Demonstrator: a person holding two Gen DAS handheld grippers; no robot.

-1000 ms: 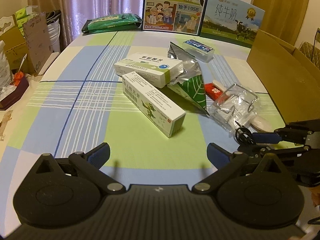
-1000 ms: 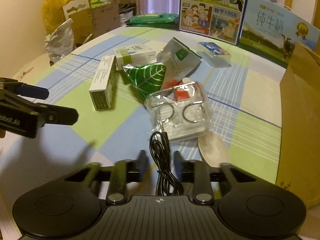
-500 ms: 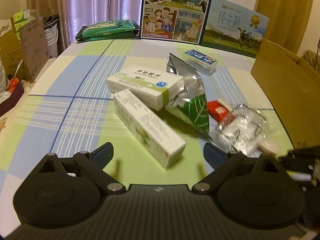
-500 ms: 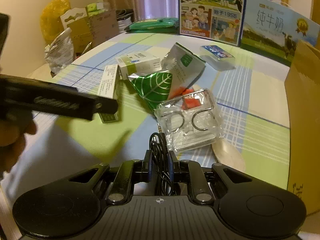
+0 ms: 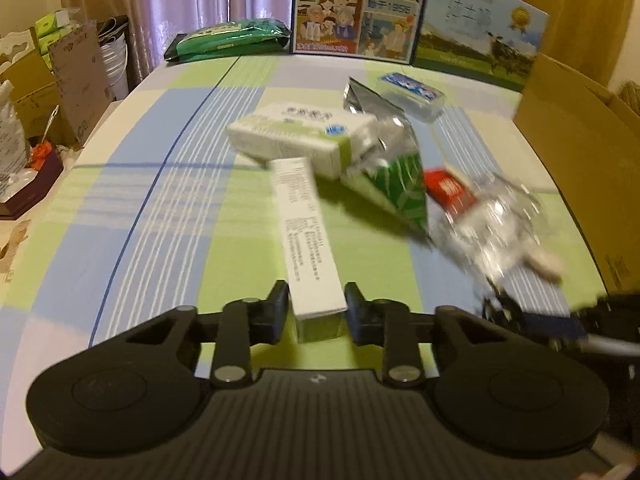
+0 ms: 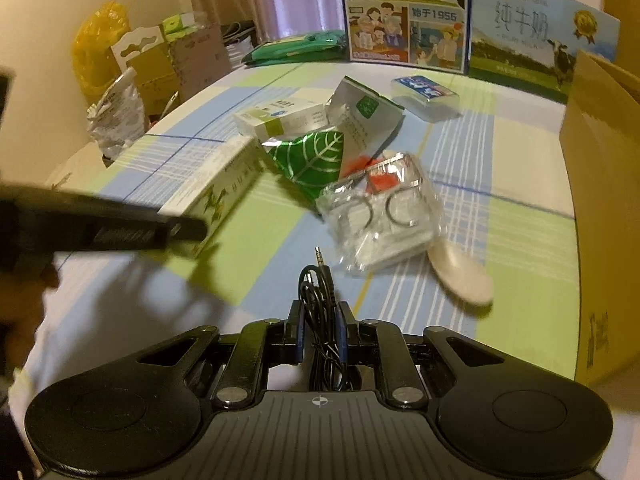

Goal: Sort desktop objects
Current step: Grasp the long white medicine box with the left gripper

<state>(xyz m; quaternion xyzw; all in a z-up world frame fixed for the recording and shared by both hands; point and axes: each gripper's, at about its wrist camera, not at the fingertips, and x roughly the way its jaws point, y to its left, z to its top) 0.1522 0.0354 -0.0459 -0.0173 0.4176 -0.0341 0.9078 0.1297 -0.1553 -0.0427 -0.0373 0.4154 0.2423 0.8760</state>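
Note:
My left gripper is shut on the near end of a long white medicine box, which lies on the checked tablecloth. The same box shows in the right wrist view, with the left gripper's arm blurred across it. My right gripper is shut on a coiled black audio cable, its plug pointing forward. Beyond lie a second white and green box, a green leaf foil pouch, a red packet, a clear plastic pack and a white spoon.
An open cardboard box stands along the right edge. Two milk cartons and a green packet sit at the back. A small blue and white pack lies near them. Boxes and bags crowd the floor at the left.
My left gripper moved forward and went from wide open to shut around the long box's end. The right gripper kept its hold on the cable and rose slightly.

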